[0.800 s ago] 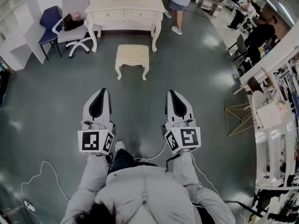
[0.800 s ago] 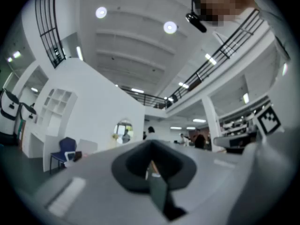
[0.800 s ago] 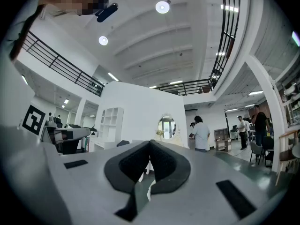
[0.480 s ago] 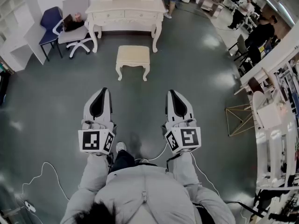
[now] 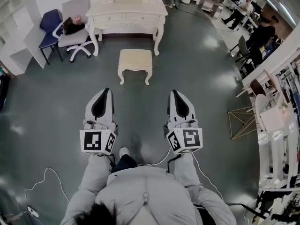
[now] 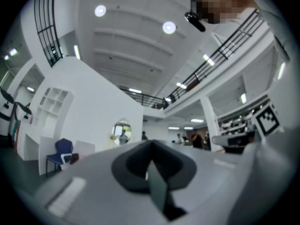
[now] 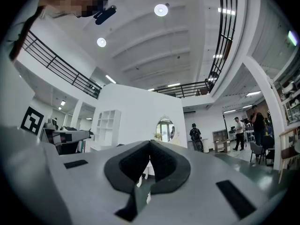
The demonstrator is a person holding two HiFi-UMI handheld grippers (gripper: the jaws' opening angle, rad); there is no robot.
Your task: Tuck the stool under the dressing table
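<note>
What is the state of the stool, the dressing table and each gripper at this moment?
dressing table: upright, drawers shut, nothing tucked under it.
stool: upright on the floor, in front of the dressing table, not yet tucked under.
left gripper: fingers shut, empty, apart from the stool.
right gripper: fingers shut, empty, apart from the stool.

No words, numbers or brand names can be read. Only coded black-and-white squares show, on the marker cube point(image 5: 97, 141) behind the left gripper point(image 5: 103, 92) and the second cube point(image 5: 185, 140) behind the right gripper point(image 5: 175, 93).
</note>
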